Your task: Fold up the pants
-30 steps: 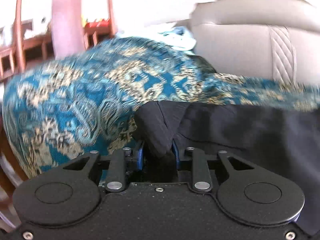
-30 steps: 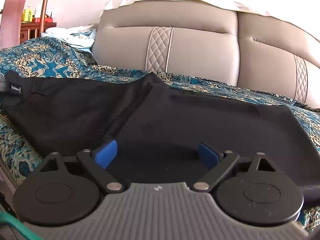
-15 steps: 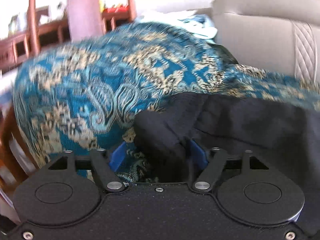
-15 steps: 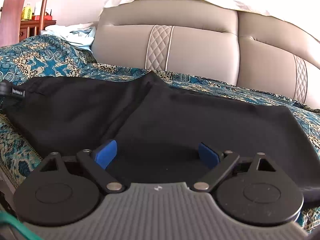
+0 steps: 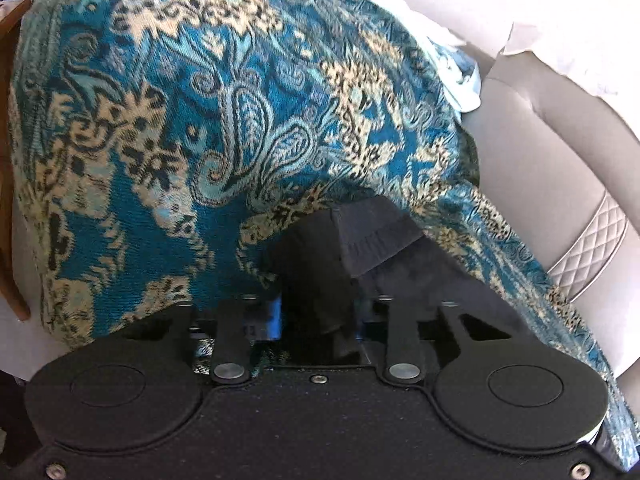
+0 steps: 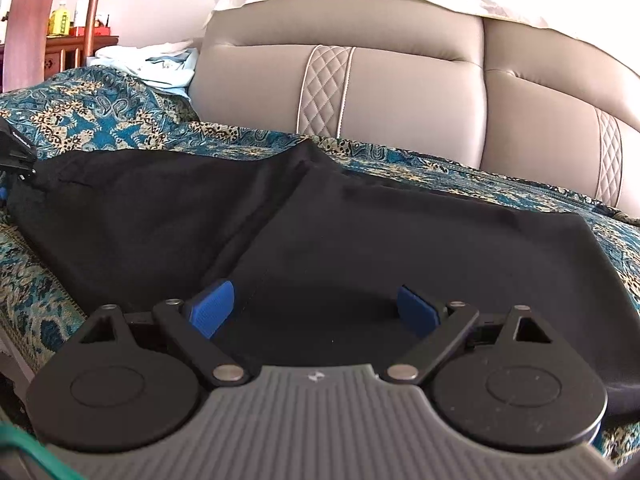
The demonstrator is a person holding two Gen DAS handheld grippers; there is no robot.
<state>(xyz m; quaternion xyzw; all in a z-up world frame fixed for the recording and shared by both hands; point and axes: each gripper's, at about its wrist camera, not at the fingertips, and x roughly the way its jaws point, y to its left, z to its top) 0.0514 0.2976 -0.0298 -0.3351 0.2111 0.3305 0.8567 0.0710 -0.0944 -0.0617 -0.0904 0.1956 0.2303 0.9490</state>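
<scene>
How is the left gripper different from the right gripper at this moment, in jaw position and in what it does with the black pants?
The left gripper has its jaws close together, just closed, pinching a bunched corner of the black pants; the right gripper has its jaws spread wide and pinches nothing, the cloth lying flat between them. The left gripper's body is black, the right gripper's ribbed grey. Both have blue pads and are over the same pants.

Left wrist view tilted, close over pants (image 5: 352, 248) corner, right wrist view level, low, both sharing sofa (image 6: 400, 92)
</scene>
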